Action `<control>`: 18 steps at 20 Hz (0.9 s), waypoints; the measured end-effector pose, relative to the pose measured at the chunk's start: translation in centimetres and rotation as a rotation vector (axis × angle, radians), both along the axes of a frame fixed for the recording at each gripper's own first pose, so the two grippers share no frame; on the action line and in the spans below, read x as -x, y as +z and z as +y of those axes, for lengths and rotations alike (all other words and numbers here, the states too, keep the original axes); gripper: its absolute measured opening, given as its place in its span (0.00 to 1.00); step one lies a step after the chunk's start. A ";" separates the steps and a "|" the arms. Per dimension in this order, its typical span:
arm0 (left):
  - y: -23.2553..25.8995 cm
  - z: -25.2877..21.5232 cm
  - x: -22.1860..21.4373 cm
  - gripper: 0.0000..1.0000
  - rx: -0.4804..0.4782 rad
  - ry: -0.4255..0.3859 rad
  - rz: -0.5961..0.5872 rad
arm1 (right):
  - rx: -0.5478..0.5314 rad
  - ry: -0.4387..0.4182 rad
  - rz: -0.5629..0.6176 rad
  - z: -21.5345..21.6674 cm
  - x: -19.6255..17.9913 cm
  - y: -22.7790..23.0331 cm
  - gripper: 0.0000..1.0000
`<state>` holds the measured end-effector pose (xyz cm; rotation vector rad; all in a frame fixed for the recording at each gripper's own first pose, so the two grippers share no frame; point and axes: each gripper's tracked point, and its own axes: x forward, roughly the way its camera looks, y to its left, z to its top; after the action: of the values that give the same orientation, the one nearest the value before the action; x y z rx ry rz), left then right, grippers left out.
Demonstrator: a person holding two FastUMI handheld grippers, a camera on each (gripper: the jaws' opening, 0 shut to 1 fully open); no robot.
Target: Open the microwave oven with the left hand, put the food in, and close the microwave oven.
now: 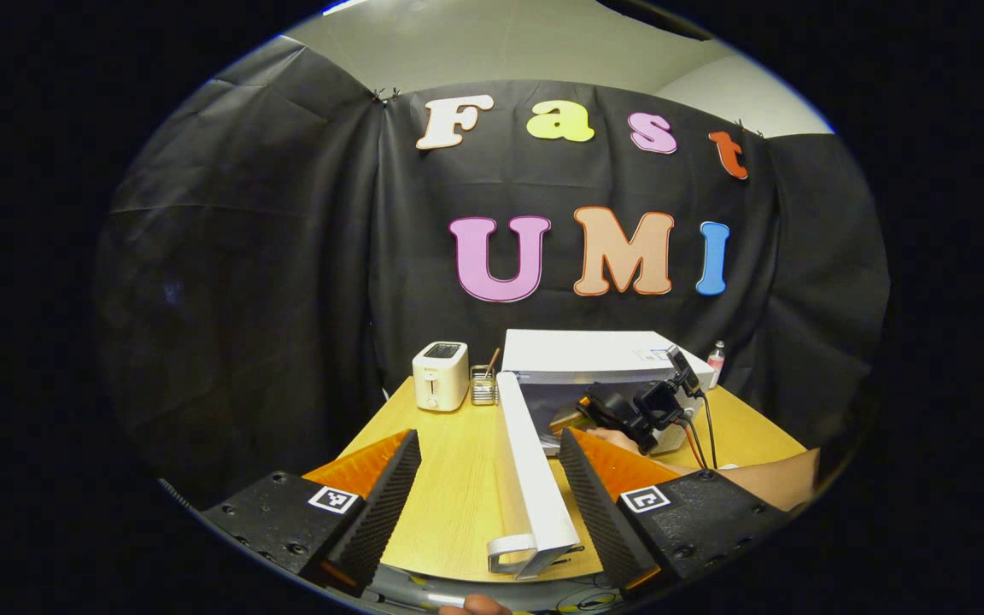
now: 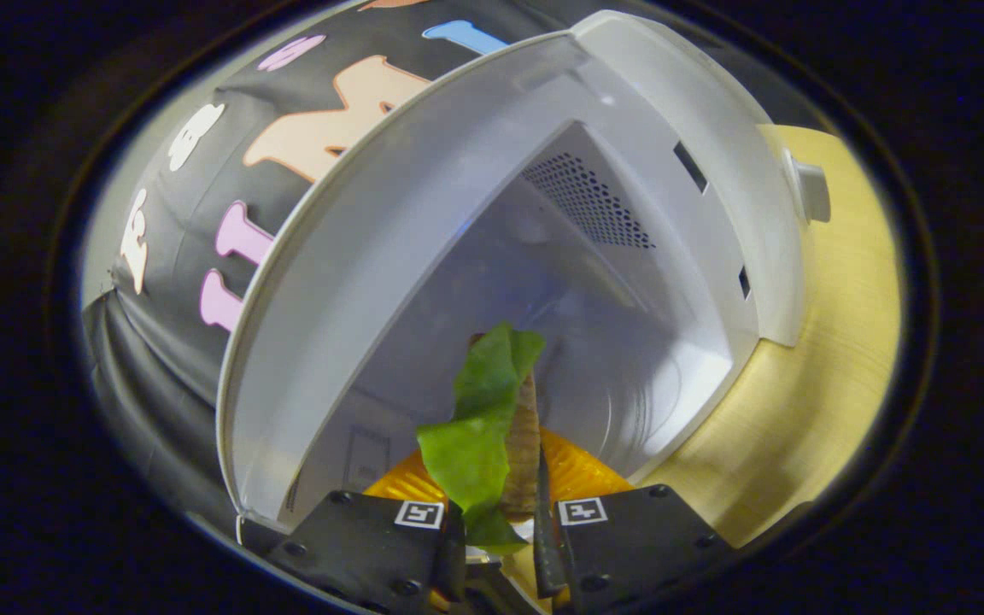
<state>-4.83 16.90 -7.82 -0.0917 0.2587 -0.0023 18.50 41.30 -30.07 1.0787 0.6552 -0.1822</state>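
Even overhead light brightens the wooden table (image 1: 449,478) and leaves the cloth wall dim, while fisheye bending curves the microwave oven (image 2: 543,256), whose near parts blur softly.

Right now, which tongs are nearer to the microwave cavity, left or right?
Right. The right tongs, shut on the food, reach into the microwave cavity. The left tongs stay back at the table's near edge, open around the open door.

I'm working in a staged recording booth: black cloth wall (image 1: 244,256) behind a wooden table (image 1: 449,478) set with kitchen appliances, toaster (image 1: 440,376) far left.
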 end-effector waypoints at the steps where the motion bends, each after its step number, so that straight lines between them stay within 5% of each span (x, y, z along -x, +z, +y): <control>1: -0.2 0.1 -0.1 0.96 0.015 0.008 0.001 | -0.005 -0.023 0.005 -0.1 -0.5 -0.3 0.34; 4: -1.5 0.1 -0.2 0.96 0.081 0.032 0.033 | -0.035 -0.044 0.033 0.6 -1.6 -1.7 0.27; 8: -2.1 0.5 0.2 0.92 0.114 0.055 0.046 | -0.022 -0.030 0.012 0.6 -1.8 -1.9 0.43; 11: -2.7 0.8 0.6 0.95 0.114 0.065 0.067 | 0.035 -0.027 0.051 0.1 -1.4 -3.5 0.41; 15: -2.4 0.5 0.8 0.95 0.098 0.054 0.063 | 0.136 0.040 0.040 0.2 -0.8 -4.3 0.75; 18: -1.9 -0.1 0.9 0.95 0.068 0.030 0.056 | 0.249 0.127 0.031 0.3 -0.7 -4.1 0.85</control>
<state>-5.75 16.81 -9.72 -0.1640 0.3136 0.0217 19.17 41.58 -34.16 0.7940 0.7063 -0.1662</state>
